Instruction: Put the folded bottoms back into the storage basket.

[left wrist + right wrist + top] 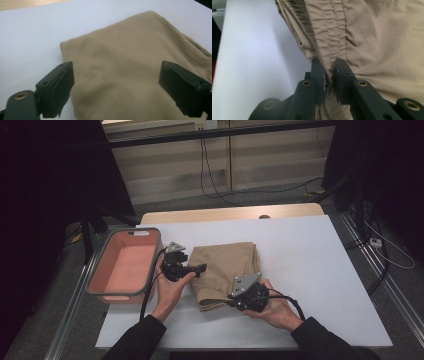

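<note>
- High view: 1 folded tan garment lies mid-table, its long axis running from 12 to 6 o'clock, gathered waistband at 6. 1 pink bin sits at 9 o'clock of it. The left gripper meets the garment's 9 o'clock edge; the right gripper is at its 6 o'clock edge.
- Left gripper view: 2 jaws stand wide apart over the tan cloth.
- Right gripper view: 2 jaws clamp the gathered waistband.

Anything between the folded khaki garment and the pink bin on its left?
Only the left gripper, open at the garment's left edge, and the hand holding it. Otherwise bare white table up to the bin's wall.
</note>
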{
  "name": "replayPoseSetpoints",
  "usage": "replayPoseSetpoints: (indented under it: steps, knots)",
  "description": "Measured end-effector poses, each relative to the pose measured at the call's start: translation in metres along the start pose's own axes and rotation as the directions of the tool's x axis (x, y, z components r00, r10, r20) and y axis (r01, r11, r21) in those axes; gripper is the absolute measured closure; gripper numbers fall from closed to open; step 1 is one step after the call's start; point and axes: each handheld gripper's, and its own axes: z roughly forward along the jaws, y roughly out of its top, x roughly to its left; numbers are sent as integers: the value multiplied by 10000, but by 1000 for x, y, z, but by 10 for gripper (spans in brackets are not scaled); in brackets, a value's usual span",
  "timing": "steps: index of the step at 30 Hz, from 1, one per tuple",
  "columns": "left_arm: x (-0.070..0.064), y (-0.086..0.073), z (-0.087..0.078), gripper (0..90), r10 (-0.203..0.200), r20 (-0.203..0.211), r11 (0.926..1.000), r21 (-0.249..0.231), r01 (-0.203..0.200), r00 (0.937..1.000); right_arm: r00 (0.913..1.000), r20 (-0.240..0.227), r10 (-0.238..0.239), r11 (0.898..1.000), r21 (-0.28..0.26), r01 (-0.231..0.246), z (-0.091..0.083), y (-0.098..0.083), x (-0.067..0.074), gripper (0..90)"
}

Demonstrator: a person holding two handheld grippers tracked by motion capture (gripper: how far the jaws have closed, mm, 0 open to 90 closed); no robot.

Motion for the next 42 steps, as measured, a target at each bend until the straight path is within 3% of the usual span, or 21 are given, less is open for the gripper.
replayPoseSetpoints:
  steps: [2, 6, 10, 13, 14, 16, 18, 20, 23, 26, 30, 33, 37, 38, 42]
  knots:
    - [3, 2, 5, 135, -111, -38, 9999, -116, 110, 9999, 10000, -35, 34, 10000, -34, -34, 0, -1, 3, 792]
    - [7, 3, 16, 155, -414, -30, 9990, 150, 414, 9991, 9999, -144, -24, 10000, 8, 24, -2, -1, 9, 792]
    - [14, 8, 23, 174, -425, -251, 9987, 261, 432, 9988, 9997, -256, 37, 10000, -64, -39, -3, 0, 12, 792]
    - [17, 12, 28, 240, -431, -354, 9979, 459, 447, 9984, 9996, -280, 47, 10000, -52, -49, -3, 0, 15, 792]
    - [20, 13, 33, 240, -540, -566, 9974, 441, 566, 9969, 9994, -340, -11, 10000, -45, 9, -1, 2, 18, 792]
    - [24, 14, 36, 273, -821, -548, 9958, 369, 842, 9951, 9992, -406, -29, 10000, -38, 27, 1, 3, 20, 792]
    - [27, 14, 37, 306, -815, -581, 9955, 444, 842, 9950, 9988, -478, -35, 10000, -54, 33, 1, 3, 20, 792]
    - [35, 15, 42, 347, -969, -1112, 9928, 591, 1040, 9891, 9986, -535, -24, 10000, -82, 19, 1, 3, 21, 792]
    - [46, 14, 45, 447, -1315, -1123, 9879, 675, 1396, 9849, 9984, -560, -38, 10000, -86, 33, 2, 3, 21, 792]
    - [48, 11, 52, 514, -1487, -913, 9836, 889, 1568, 9847, 9984, -554, -59, 10000, -63, 56, 2, 3, 21, 791]
    - [47, 6, 59, 480, -1340, -852, 9817, 1246, 1440, 9873, 9983, -573, -66, 10000, -69, 63, 2, 3, 20, 791]
    - [45, 4, 63, 429, -1224, -854, 9840, 1196, 1322, 9888, 9984, -564, -67, 10000, -72, 63, 2, 3, 21, 790]
    - [44, 4, 64, 456, -846, -1045, 9874, 1245, 974, 9909, 9983, -586, -51, 10000, -56, 48, 2, 3, 20, 789]
    - [43, 4, 65, 463, -906, -1081, 9884, 1117, 1027, 9900, 9984, -569, -66, 10000, -42, 64, 2, 3, 20, 789]
    - [43, 4, 64, 500, -643, -900, 9886, 1304, 757, 9939, 9983, -580, -76, 10000, -29, 74, 2, 3, 20, 789]
